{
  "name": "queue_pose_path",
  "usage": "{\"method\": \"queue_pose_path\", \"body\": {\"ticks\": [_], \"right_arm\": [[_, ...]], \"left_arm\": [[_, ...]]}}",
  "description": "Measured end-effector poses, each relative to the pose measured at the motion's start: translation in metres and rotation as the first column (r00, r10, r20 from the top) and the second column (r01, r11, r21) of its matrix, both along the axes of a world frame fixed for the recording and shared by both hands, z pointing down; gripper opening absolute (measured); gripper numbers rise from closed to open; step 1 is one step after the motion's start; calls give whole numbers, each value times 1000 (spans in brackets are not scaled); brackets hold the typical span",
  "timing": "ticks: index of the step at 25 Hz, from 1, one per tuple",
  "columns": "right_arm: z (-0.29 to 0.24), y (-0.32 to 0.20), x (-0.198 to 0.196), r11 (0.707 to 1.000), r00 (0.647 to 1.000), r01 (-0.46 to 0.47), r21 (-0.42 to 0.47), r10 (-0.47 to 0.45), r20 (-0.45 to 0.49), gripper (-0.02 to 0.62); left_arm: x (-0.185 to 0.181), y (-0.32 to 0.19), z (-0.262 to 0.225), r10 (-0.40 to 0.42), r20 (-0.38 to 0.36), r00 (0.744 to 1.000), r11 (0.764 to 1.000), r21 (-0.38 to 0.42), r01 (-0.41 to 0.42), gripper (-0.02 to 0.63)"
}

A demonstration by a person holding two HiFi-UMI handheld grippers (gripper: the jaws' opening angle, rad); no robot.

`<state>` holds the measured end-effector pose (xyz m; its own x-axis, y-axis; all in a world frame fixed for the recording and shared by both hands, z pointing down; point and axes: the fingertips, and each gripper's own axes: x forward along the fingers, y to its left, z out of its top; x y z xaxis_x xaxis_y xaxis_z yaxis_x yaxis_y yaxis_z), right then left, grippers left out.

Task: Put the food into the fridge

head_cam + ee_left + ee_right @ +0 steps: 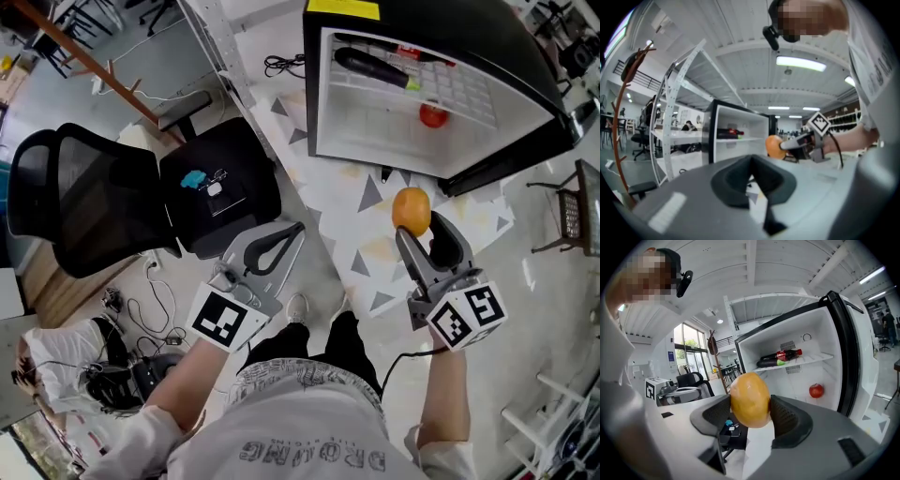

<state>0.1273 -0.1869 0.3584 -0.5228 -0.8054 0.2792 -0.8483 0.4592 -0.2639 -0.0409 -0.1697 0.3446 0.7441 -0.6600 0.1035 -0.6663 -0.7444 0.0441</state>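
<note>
My right gripper point(417, 228) is shut on an orange point(412, 210), held in the air in front of the open small fridge point(436, 89). The right gripper view has the orange point(750, 399) squeezed between the two black pads point(783, 417), with the fridge point(806, 362) open beyond. On the fridge's shelf lie a dark bottle point(780, 357) with a red cap, and a red apple point(816, 390) sits on its floor. My left gripper point(289, 232) hangs low at the left, jaws together and empty. Its own view has the orange point(774, 146) held far off.
A black office chair point(112, 202) stands at the left with small items on its seat point(216, 192). Cables lie on the floor point(150, 309). A white shelf frame point(220, 56) runs beside the fridge. A patterned mat point(375, 234) lies under the fridge.
</note>
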Motion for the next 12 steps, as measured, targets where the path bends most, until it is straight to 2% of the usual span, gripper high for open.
{"method": "queue_pose_path", "body": {"ticks": [12], "right_arm": [[50, -90, 27, 991, 981, 131, -16, -132, -140, 262]], "left_arm": [[19, -34, 24, -152, 33, 988, 987, -37, 154, 9]]}}
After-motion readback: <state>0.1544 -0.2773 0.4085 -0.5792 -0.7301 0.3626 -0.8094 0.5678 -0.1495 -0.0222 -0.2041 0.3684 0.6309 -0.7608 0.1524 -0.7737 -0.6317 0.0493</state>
